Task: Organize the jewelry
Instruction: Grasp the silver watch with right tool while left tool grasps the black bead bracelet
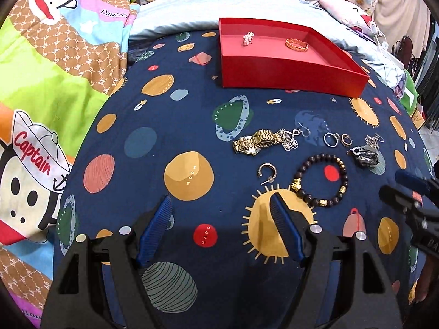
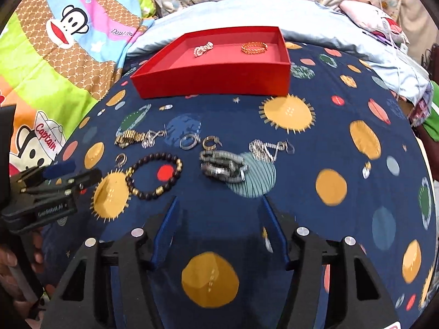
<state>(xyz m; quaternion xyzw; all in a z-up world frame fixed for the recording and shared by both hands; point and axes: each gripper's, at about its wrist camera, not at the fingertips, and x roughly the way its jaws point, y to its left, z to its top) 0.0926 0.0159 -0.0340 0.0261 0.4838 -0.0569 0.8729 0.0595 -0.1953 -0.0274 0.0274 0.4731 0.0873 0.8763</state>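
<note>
Both grippers, left gripper (image 1: 221, 205) and right gripper (image 2: 218, 205), hover fingers apart, empty, above the dark beaded bracelet (image 1: 319, 181); shallow red cardboard tray (image 1: 290, 75) lies far.

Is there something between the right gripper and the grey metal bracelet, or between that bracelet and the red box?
Nothing visible blocks the right gripper from the grey metal bracelet; only bare bedsheet lies between, and its fingers are open. Toward the red box, a small gold hoop earring and a silver ring lie just beyond the bracelet; lifting it over them should clear.
</note>
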